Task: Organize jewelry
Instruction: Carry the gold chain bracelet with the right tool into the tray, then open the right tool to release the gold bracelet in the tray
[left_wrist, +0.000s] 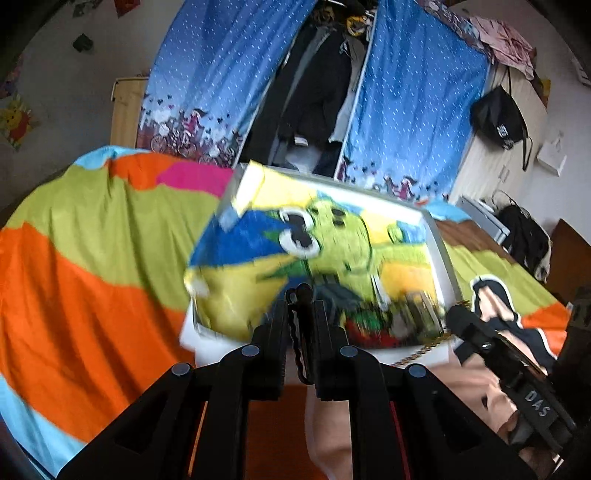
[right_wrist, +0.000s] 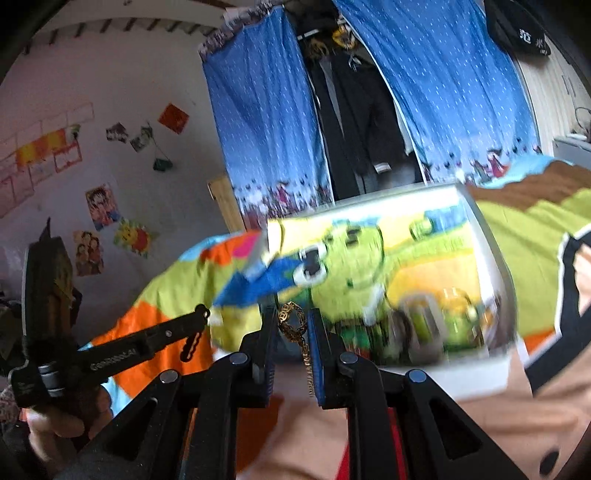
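My left gripper (left_wrist: 300, 306) is shut on a black wavy band (left_wrist: 297, 332) that runs down between its fingers. The right gripper (right_wrist: 293, 321) is shut on a gold chain (right_wrist: 291, 321), whose looped end sticks up between the pads and whose tail hangs down. Both grippers hover above the near edge of a white-rimmed box (left_wrist: 439, 243) with a blurred green cartoon picture, lying on the bed. In the left wrist view the right gripper (left_wrist: 456, 314) enters from the right with the chain (left_wrist: 421, 352) dangling. In the right wrist view the left gripper (right_wrist: 201, 314) shows at left with the band (right_wrist: 190, 345).
A colourful bedspread (left_wrist: 92, 258) covers the bed under the box (right_wrist: 495, 258). Behind it stands a wardrobe with blue curtains (left_wrist: 406, 92) and dark clothes (left_wrist: 321, 81). A black bag (left_wrist: 498, 118) hangs at right. A hand (right_wrist: 55, 424) holds the left gripper.
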